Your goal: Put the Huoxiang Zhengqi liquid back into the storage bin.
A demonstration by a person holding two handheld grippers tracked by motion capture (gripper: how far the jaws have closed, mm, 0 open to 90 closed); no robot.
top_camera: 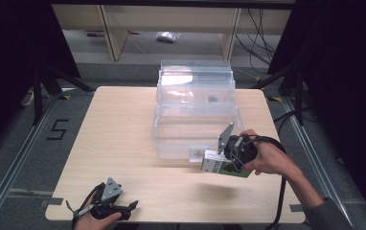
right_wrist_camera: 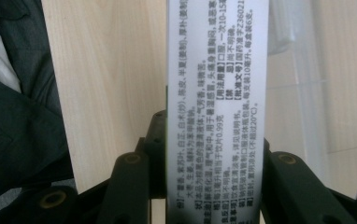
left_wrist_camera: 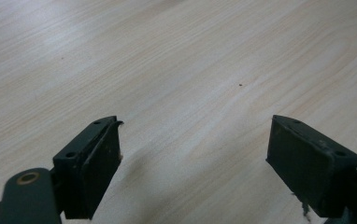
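A small white and green medicine box (top_camera: 222, 165) hangs above the table, just in front of the clear plastic bin (top_camera: 195, 110). My right gripper (top_camera: 234, 155) is shut on it. In the right gripper view the box's white face with printed text (right_wrist_camera: 216, 107) stands upright between the two black jaws. My left gripper (top_camera: 123, 209) rests at the table's near left edge, held by a hand. In the left gripper view its fingers (left_wrist_camera: 90, 165) stand wide apart over bare wood, with nothing between them.
The light wooden table (top_camera: 123, 143) carries the open clear bin with its lid tipped back. A small dark object (top_camera: 213, 99) lies inside the bin. A dark sleeve (right_wrist_camera: 13, 107) shows at the left of the right gripper view. Floor, rails and cables surround the table.
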